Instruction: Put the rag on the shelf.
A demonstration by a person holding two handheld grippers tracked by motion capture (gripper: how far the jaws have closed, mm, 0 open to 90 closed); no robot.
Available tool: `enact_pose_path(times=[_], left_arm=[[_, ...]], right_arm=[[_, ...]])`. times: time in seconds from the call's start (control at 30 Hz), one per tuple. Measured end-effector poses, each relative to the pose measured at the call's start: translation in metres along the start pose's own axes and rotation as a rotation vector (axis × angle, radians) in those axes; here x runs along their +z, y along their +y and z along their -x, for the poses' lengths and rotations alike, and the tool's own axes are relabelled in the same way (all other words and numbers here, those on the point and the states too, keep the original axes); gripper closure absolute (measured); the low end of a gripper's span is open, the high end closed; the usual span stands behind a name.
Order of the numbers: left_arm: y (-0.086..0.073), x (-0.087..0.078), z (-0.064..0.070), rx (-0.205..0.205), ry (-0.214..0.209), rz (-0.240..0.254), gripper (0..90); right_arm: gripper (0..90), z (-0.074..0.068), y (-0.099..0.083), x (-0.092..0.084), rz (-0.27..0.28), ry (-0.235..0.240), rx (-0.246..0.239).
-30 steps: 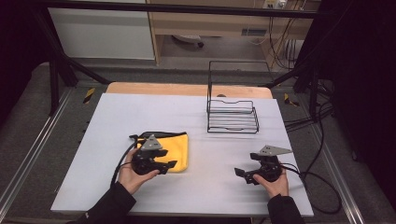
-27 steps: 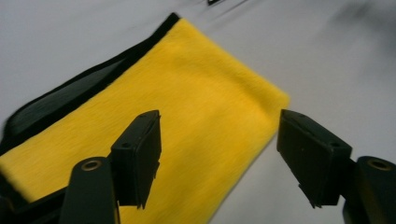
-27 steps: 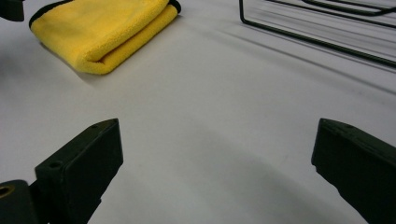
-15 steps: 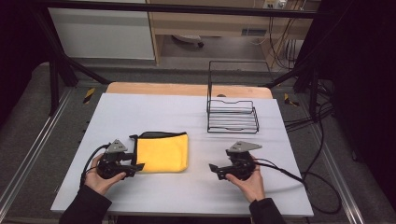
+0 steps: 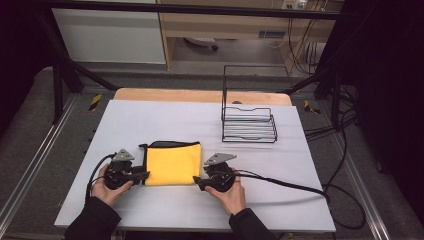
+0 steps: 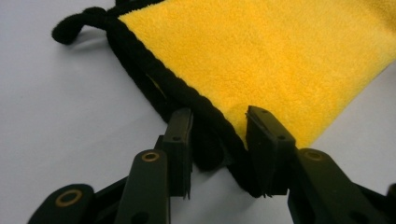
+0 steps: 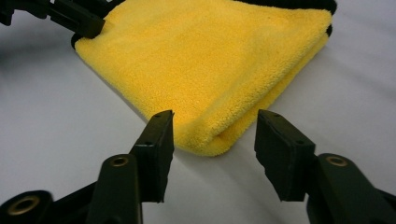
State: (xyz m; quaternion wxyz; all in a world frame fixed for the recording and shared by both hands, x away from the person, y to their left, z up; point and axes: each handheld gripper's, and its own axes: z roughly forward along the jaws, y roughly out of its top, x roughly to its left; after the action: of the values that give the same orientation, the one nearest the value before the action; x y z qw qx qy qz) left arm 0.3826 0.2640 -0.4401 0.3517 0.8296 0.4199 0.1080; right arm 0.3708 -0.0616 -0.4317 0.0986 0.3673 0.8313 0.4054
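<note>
A folded yellow cloth [image 5: 172, 162] with black trim lies flat on the white table [image 5: 165, 115], near the front. My left gripper [image 5: 145, 175] is at its near left corner. In the left gripper view the jaws have just been closing, and the pads [image 6: 180, 140] now pinch the black-trimmed corner of the cloth [image 6: 261, 56]. My right gripper [image 5: 196, 180] is at the near right corner. Its jaws have also just been closing but stand open [image 7: 212, 130] on either side of the folded corner of the cloth [image 7: 205, 60], with gaps at both pads.
A black wire rack [image 5: 248, 122] stands at the back right of the table. The right gripper's cable [image 5: 285, 182] trails off to the right over the table. A wooden strip [image 5: 200, 95] runs along the far edge.
Both hands have moved left. The left gripper went from over the cloth to its near left corner, and the right gripper came up to the near right corner. Both pairs of jaws have narrowed.
</note>
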Motion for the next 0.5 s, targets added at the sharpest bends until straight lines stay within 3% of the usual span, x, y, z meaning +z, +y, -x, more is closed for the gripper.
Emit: enact_pose_path(times=[0.17,0.37,0.5], left_arm=[[0.001,0.002,0.001,-0.021,-0.026,-0.005,68.7],[0.002,0.000,0.004,-0.025,-0.031,-0.012,77.6],[0.001,-0.004,0.010,-0.029,-0.047,-0.016,78.3]], right_arm=[[58.4,-0.003,-0.007,0.014,-0.009,-0.018,0.020],[81.8,-0.004,-0.009,0.015,-0.007,0.003,0.045],[85.9,-0.002,-0.006,0.009,-0.013,0.017,0.056]])
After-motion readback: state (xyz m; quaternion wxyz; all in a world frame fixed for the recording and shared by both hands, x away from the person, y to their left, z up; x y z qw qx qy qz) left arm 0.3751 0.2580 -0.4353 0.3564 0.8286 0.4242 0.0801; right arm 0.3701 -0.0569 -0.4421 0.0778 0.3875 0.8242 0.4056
